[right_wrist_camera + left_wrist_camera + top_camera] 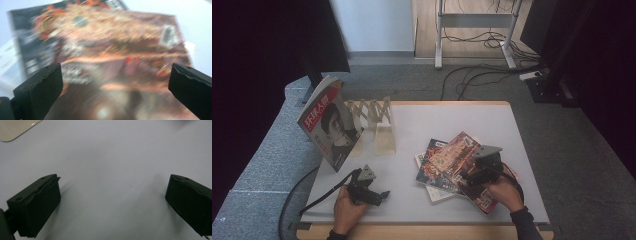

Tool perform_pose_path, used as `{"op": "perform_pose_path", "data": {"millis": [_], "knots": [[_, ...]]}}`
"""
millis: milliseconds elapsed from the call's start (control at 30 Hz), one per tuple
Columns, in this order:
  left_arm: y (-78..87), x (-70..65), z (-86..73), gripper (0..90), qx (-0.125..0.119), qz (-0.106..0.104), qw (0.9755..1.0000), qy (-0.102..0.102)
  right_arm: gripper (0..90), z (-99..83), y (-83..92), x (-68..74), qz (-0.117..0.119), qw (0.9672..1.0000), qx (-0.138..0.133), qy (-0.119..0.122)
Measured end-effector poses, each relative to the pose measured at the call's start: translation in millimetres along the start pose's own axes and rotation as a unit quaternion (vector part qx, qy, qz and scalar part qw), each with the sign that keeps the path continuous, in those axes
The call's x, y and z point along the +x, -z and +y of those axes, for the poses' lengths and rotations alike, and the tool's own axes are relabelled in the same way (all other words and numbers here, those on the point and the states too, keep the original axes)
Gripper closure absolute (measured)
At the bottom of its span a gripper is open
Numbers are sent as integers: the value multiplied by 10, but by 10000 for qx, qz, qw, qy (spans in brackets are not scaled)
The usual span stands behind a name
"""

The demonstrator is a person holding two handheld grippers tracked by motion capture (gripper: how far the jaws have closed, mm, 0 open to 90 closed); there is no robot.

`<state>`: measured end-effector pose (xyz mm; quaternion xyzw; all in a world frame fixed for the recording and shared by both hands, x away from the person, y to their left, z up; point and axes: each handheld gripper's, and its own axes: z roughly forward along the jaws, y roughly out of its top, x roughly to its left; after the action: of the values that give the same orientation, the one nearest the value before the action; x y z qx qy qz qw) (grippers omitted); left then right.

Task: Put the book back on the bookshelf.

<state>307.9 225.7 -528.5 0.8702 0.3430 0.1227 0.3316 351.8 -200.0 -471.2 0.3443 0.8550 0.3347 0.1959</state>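
Right tongs [115, 82]: jaws spread wide, nothing between them, poised over the top magazine [117, 50], which runs blurred across the middle of the right gripper view; contact cannot be told. In the high view the same tongs [477, 172] sit at lower right over the near end of that magazine [452, 155], topmost of a loose fanned pile of magazines [432, 172] on the counter [452, 120]. Step judged in hand: taking the top copy off the pile. Recommended handling: bring one jaw under a free edge, close on that single copy only, lift it flat so the ones beneath do not drag. Left tongs [112, 202]: jaws likewise spread wide, empty, low over bare counter; seen at lower left of the high view [379, 196]. Farther out, upper left: a folding rack [372, 117] with one magazine standing [329, 122] against it, the likely destination.
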Motion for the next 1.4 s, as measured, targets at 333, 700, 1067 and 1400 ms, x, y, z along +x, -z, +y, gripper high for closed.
{"op": "perform_pose_path", "data": {"millis": [333, 700, 1067, 1400], "knots": [[0, 0, 0, 0, 3, -2, 10000, 3, 0, 215, -363, -288, 137, 9999, 5, -24], [-1, 0, 0, 0, 1, -3, 10000, 5, 0, 301, -675, -538, 269, 9992, 154, -263], [-1, 1, 1, 0, 6, -5, 10000, 8, 0, 216, -765, -653, 492, 9970, 165, -580], [-1, 2, 6, 0, 19, -10, 10000, -5, 0, 249, -771, -557, 637, 9970, 212, -373]]}}
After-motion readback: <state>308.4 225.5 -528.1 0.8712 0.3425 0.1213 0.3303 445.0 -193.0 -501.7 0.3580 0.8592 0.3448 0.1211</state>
